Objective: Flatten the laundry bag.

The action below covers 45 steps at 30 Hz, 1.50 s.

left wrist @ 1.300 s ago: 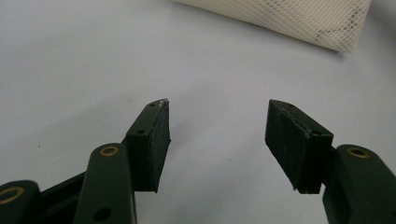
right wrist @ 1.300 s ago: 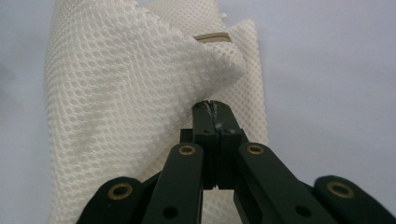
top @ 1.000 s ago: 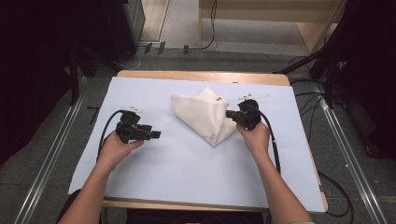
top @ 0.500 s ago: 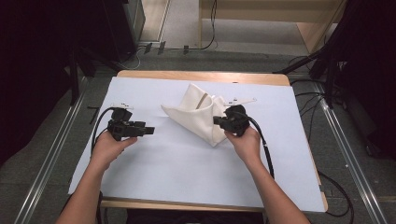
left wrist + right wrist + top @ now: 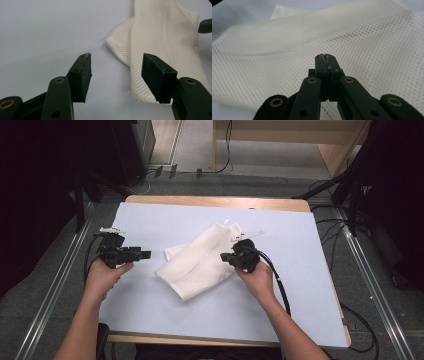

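Mesh cloth (image 5: 287,50), white and full of tiny holes, lies behind the tips of the right gripper (image 5: 326,58) in the right gripper view. The two black jaws are pressed tight together with no gap. From this view you cannot tell if a bit of cloth is pinched between them, because the tips hide that spot.

In the high view the right gripper (image 5: 235,257) sits at the right edge of the mesh cloth (image 5: 197,262), in the middle of the picture. A hand (image 5: 257,280) holds it from below, and a black cable (image 5: 277,285) runs back along the arm. The cloth is folded into a long shape that slants from the upper right down to the lower left. It rests on a pale blue sheet (image 5: 300,250) that covers the table (image 5: 210,200).

The left gripper (image 5: 115,67) has its jaws wide apart in the left gripper view, with nothing between them. The mesh cloth (image 5: 160,32) shows in the upper right of that picture, a little past the jaws and not touching them. You can see the holes in the cloth here, which the high view is too far away to show.

In the high view the left gripper (image 5: 145,254) is at the left, near the cloth's left end, pointing toward it.
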Motion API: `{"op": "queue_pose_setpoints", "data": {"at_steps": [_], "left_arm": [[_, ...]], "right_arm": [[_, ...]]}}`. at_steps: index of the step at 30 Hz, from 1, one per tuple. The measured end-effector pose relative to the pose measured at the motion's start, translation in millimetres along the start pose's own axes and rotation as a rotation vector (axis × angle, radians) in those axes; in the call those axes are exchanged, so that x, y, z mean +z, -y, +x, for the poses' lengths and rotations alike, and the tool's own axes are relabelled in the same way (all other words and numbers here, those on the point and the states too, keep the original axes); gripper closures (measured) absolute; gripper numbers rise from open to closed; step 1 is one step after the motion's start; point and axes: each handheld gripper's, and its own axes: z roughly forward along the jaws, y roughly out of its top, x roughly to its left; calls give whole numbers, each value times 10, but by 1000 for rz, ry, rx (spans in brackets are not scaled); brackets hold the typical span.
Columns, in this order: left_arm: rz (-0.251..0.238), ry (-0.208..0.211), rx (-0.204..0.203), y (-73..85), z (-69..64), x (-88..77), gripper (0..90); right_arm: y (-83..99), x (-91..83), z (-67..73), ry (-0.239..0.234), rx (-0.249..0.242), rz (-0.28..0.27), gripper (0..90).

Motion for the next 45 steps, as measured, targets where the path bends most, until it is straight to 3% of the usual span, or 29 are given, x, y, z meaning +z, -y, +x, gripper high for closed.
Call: {"op": "queue_pose_setpoints", "data": {"at_steps": [7,16,18,25,31,33,37,42,45], "left_arm": [[26,43,10,-19,-90,155,441],[84,59,56,-35,-196,474,430],[85,57,68,-45,-194,534,430],[94,70,55,-68,-192,676,425],[137,70,74,-84,-233,829,445],[146,80,77,-87,-256,866,484],[176,112,68,-86,-273,899,649],[184,149,40,-98,-261,879,868],[177,166,50,-127,-307,838,887]], "right_arm": [[204,3,181,-15,-17,53,898],[340,126,171,22,-16,108,900],[356,163,166,27,-22,109,900],[342,225,160,51,-41,74,900],[329,236,140,46,-50,72,900],[328,234,136,42,-49,72,900],[302,159,100,24,-19,56,900],[229,-92,-13,64,9,-13,900],[218,-157,-53,74,14,-31,900]]}}
